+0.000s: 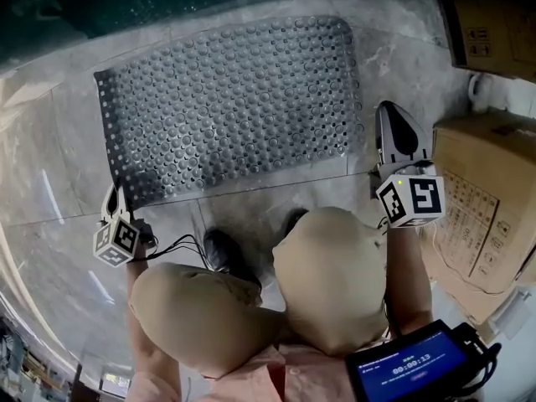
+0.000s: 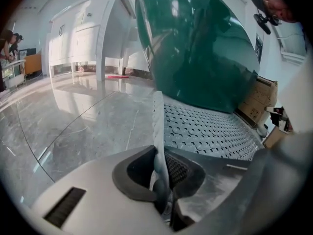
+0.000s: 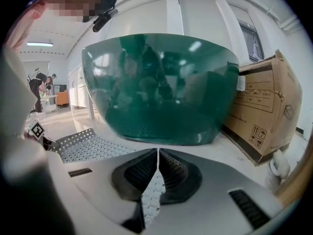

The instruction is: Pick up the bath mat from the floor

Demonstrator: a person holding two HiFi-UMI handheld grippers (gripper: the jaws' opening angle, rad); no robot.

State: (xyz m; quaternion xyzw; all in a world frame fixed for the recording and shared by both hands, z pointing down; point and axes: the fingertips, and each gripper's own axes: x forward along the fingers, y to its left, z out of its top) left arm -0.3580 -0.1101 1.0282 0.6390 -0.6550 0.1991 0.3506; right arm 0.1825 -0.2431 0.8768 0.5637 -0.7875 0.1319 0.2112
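The grey bath mat point(image 1: 234, 107), full of round holes, lies flat on the marble floor ahead of the person's knees. My left gripper point(image 1: 115, 193) is at its near left corner, shut on the mat's edge, which stands up as a pale strip between the pads point(image 2: 161, 180); the rest of the mat point(image 2: 210, 129) stretches to the right. At the mat's right side, my right gripper point(image 1: 388, 115) is shut on a thin fold of the mat point(image 3: 152, 195) pinched between its pads point(image 3: 157, 168). The far part of the mat point(image 3: 78, 143) shows at the left.
A dark green tub point(image 3: 156, 92) stands just beyond the mat. Cardboard boxes point(image 1: 481, 216) sit close on the right, another point(image 1: 494, 23) at the back right. The person's knees point(image 1: 327, 266) are just behind the mat. White cabinets point(image 2: 88, 38) stand farther off on the left.
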